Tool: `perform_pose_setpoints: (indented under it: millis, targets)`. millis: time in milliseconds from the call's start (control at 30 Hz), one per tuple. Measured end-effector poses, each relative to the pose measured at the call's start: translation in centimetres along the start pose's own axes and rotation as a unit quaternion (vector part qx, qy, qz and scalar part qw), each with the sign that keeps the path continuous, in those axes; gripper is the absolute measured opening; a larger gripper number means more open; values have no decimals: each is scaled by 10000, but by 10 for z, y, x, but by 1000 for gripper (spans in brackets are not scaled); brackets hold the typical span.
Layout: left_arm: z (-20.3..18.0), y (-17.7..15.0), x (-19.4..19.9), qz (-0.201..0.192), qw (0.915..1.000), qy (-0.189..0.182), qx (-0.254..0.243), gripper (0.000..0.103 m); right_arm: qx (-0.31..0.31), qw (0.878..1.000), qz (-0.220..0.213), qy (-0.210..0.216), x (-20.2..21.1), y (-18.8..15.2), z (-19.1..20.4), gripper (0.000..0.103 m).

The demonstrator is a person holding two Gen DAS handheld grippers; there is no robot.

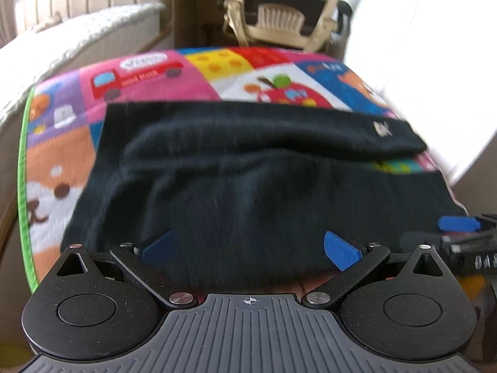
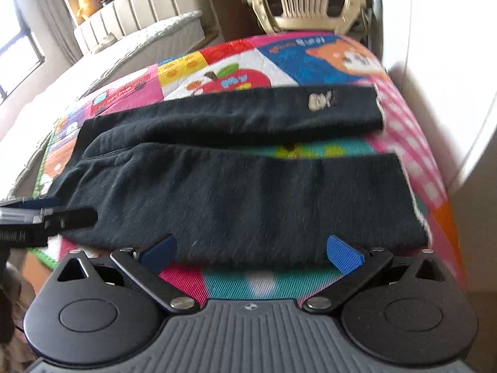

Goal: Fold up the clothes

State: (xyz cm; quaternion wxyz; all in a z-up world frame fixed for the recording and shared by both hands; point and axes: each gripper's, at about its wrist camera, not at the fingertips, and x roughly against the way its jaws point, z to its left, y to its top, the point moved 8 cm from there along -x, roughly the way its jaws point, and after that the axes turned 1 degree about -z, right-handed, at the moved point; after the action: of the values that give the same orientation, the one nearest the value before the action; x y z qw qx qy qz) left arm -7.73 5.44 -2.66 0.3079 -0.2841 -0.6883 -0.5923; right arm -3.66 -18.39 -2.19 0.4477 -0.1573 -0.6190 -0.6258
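Observation:
A black pair of trousers [image 1: 242,180] lies across a colourful cartoon play mat [image 1: 146,74], legs pointing right with a gap between them; a small white logo sits on the far leg. In the right wrist view the trousers [image 2: 236,186] lie the same way on the mat [image 2: 310,56]. My left gripper [image 1: 250,248] is open at the near edge of the cloth, its blue pads wide apart. My right gripper [image 2: 251,253] is open at the near edge of the near leg. Each gripper shows at the edge of the other's view.
A beige plastic chair [image 1: 279,21] stands beyond the mat's far end. A bed with a padded headboard [image 2: 139,9] runs along the left. A white wall or panel [image 1: 419,46] rises on the right. The mat's green-trimmed edge [image 1: 21,161] is at left.

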Motion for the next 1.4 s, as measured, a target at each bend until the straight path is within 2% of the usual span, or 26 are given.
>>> perform_pose_setpoints:
  millis: [133,200,267,367,433,567,733,867,933,1167,1300,1400]
  targets:
    - [0,19,-22,-391,9991,-137,20,103,348,9965,-761,-45,-9,25,-2,103]
    - [-3,28,-35,-654,9976,-167,-151,103,325,9937,-1073,-46,-17,37,-8,103]
    - [-6,32,-49,-773,9964,-107,-336,103,113,9927,-1203,38,-28,46,-18,103]
    - [-10,31,-69,-674,9962,-319,-458,103,-274,9924,-1179,212,-46,50,-32,103]
    - [-13,29,-72,-855,9935,-296,-687,103,-497,9919,-1129,296,-56,47,-39,103]
    - [-13,28,-73,-946,9920,-434,-710,103,-569,9899,-1237,394,-56,44,-40,103]
    - [-2,29,-69,-1116,9894,-886,-265,103,-858,9852,-1404,479,-54,42,-45,103]
    - [9,30,-65,-1249,9835,-1300,160,103,-906,9842,-1440,480,-53,42,-45,103]
    - [10,30,-65,-1267,9828,-1331,203,103,-918,9840,-1446,490,-53,42,-46,103]
    - [2,29,-67,-1184,9874,-1044,-89,103,-883,9850,-1398,497,-55,42,-46,103]
    - [-5,28,-70,-1100,9901,-802,-344,103,-432,9915,-1153,413,-59,44,-39,103]
    - [-9,29,-74,-1041,9915,-580,-517,103,-487,9903,-1180,559,-57,44,-41,103]
